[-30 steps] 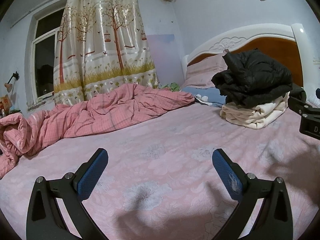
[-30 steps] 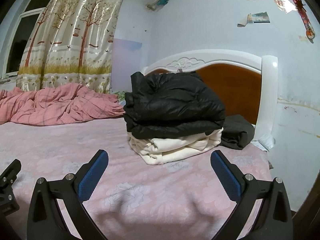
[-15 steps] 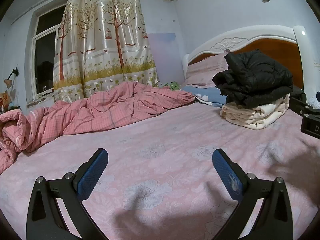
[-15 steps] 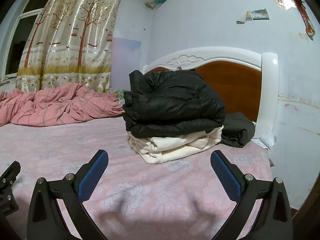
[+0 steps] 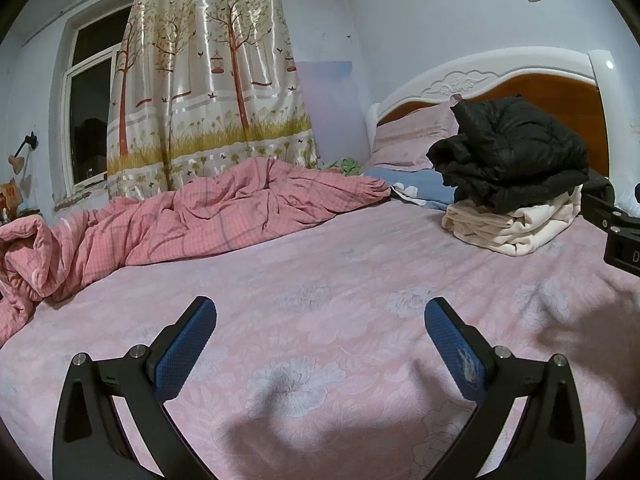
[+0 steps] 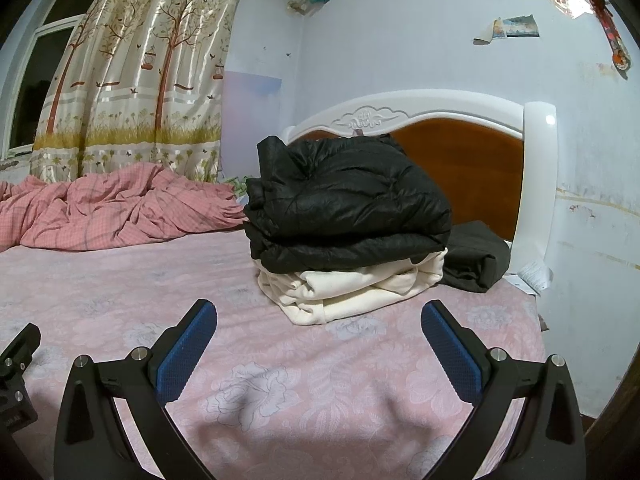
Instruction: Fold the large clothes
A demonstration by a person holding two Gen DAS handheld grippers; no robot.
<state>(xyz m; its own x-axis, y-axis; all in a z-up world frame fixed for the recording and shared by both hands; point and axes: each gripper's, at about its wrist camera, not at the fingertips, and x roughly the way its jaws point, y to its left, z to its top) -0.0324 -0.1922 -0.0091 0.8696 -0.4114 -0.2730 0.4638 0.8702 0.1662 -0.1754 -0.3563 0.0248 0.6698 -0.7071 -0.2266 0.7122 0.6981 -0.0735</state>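
A folded black puffer jacket (image 6: 344,204) lies on top of a folded cream garment (image 6: 356,292) near the headboard; the same stack shows in the left wrist view, black jacket (image 5: 512,156) over cream garment (image 5: 508,224). A dark folded item (image 6: 476,256) sits behind the stack. My right gripper (image 6: 319,350) is open above the pink floral sheet (image 6: 280,392), short of the stack, holding nothing. My left gripper (image 5: 320,350) is open over the bare sheet (image 5: 320,272), empty, with the stack far to its right.
A crumpled pink checked quilt (image 5: 192,216) lies along the window side of the bed. Pillows (image 5: 416,136) lean by the white and wood headboard (image 6: 472,152). A curtain (image 5: 208,80) covers the window. The bed's edge drops off at the right (image 6: 540,320).
Both grippers have risen and pulled back slightly; the stack and quilt sit a little lower in view. Both stay open and empty.
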